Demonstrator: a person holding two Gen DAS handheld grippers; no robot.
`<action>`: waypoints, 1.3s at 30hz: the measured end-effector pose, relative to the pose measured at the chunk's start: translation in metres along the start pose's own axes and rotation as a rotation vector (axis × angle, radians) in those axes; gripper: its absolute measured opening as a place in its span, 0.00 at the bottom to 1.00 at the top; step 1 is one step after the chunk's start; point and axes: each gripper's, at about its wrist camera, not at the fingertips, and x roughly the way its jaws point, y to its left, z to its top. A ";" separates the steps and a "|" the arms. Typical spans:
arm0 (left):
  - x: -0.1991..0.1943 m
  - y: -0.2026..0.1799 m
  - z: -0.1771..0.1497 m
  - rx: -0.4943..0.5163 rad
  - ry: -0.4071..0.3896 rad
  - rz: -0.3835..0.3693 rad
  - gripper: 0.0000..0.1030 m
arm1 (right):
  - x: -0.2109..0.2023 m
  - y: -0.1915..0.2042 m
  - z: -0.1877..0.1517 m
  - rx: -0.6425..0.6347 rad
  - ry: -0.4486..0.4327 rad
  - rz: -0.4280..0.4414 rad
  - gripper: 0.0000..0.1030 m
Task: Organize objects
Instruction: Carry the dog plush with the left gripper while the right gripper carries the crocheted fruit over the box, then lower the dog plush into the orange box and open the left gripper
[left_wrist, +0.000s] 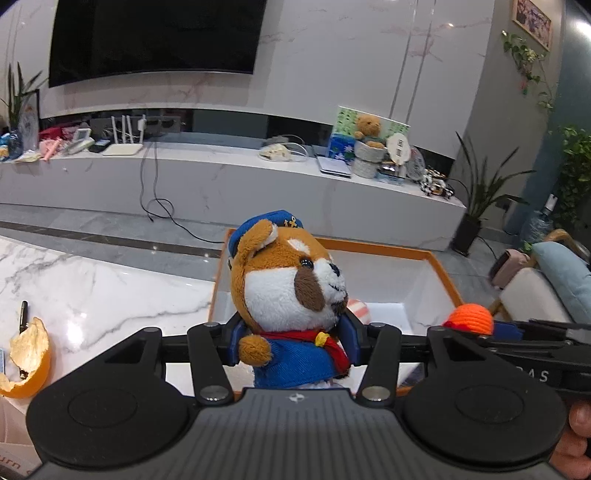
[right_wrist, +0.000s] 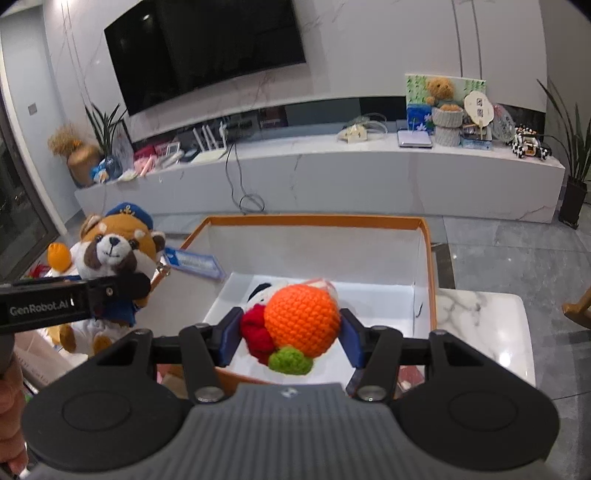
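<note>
My left gripper (left_wrist: 293, 341) is shut on a brown-and-white plush dog (left_wrist: 291, 288) with a blue cap and blue jacket, held upright above the near left edge of an orange-rimmed white box (left_wrist: 436, 258). The dog also shows at the left of the right wrist view (right_wrist: 110, 258), gripped by the left gripper (right_wrist: 129, 286). My right gripper (right_wrist: 291, 334) is shut on an orange crochet ball (right_wrist: 303, 319) with red and green knobs, held over the box (right_wrist: 314, 220). The ball peeks in at the right of the left wrist view (left_wrist: 471, 317). A striped and white soft toy (right_wrist: 262, 293) lies inside the box.
The box sits on a white marble table (left_wrist: 92, 291). Orange peel (left_wrist: 31, 354) and a pen (left_wrist: 24, 314) lie at its left. A blue-and-white card (right_wrist: 194, 263) leans by the box's left wall. A TV bench (right_wrist: 332, 173) with clutter stands behind.
</note>
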 end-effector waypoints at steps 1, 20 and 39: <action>0.001 0.001 -0.001 -0.001 -0.010 0.000 0.56 | 0.003 -0.001 -0.003 0.004 -0.011 -0.009 0.56; 0.019 -0.017 -0.013 0.090 -0.188 0.089 0.57 | 0.040 -0.004 -0.034 -0.030 -0.072 -0.076 0.56; 0.047 -0.021 -0.029 0.138 -0.081 0.116 0.55 | 0.051 -0.002 -0.043 -0.076 -0.040 -0.093 0.56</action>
